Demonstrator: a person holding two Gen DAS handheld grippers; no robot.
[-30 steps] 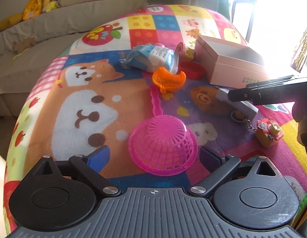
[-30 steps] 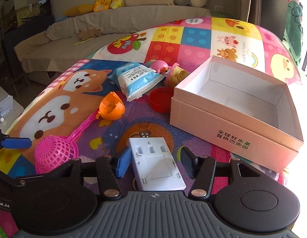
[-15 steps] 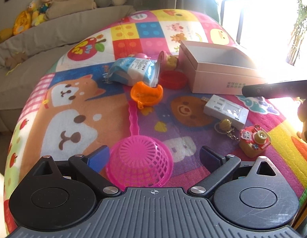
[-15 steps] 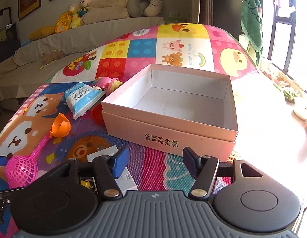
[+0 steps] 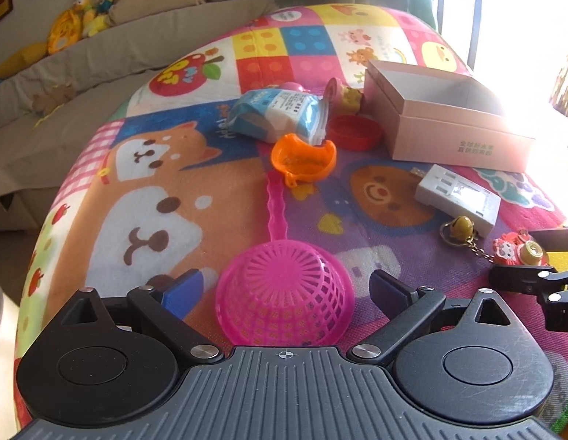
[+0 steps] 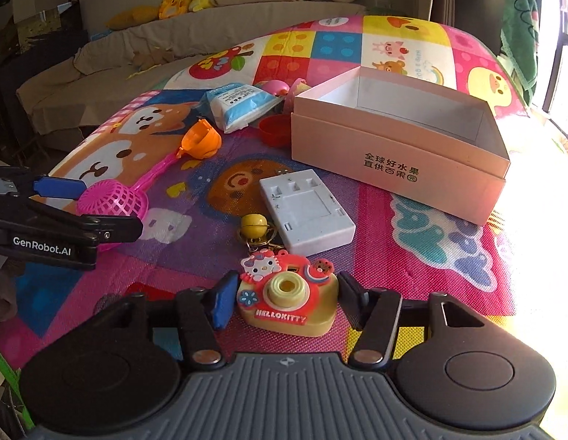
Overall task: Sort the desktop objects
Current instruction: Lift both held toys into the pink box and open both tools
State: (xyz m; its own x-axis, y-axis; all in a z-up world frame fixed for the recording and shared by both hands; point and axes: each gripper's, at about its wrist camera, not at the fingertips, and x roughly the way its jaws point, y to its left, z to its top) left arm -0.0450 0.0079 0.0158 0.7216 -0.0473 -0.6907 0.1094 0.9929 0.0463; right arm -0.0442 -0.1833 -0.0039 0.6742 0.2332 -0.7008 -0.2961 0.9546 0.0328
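Note:
A red and yellow Hello Kitty camera keychain (image 6: pixel 286 300) lies on the play mat with its chain and yellow bell (image 6: pixel 252 223) behind it. My right gripper (image 6: pixel 286 300) straddles it; the jaws are closing and both pads touch its sides. In the left wrist view, that gripper (image 5: pixel 530 256) reaches in from the right edge around the camera. My left gripper (image 5: pixel 284 286) is open around the upturned bowl of a pink strainer (image 5: pixel 284 304), with gaps on both sides. A white charger block (image 6: pixel 306 212) lies just beyond the camera. The open pink box (image 6: pixel 394 161) stands behind it.
An orange scoop (image 5: pixel 302 157), a red bowl (image 5: pixel 353 132), a blue and white packet (image 5: pixel 276 113) and small toys crowd the mat left of the box. A sofa with plush toys runs along the back. Bright window glare washes out the right side.
My right gripper left the white charger, opened wide, drew back toward the near edge and now closes around the camera keychain. The left gripper stays around the pink strainer.

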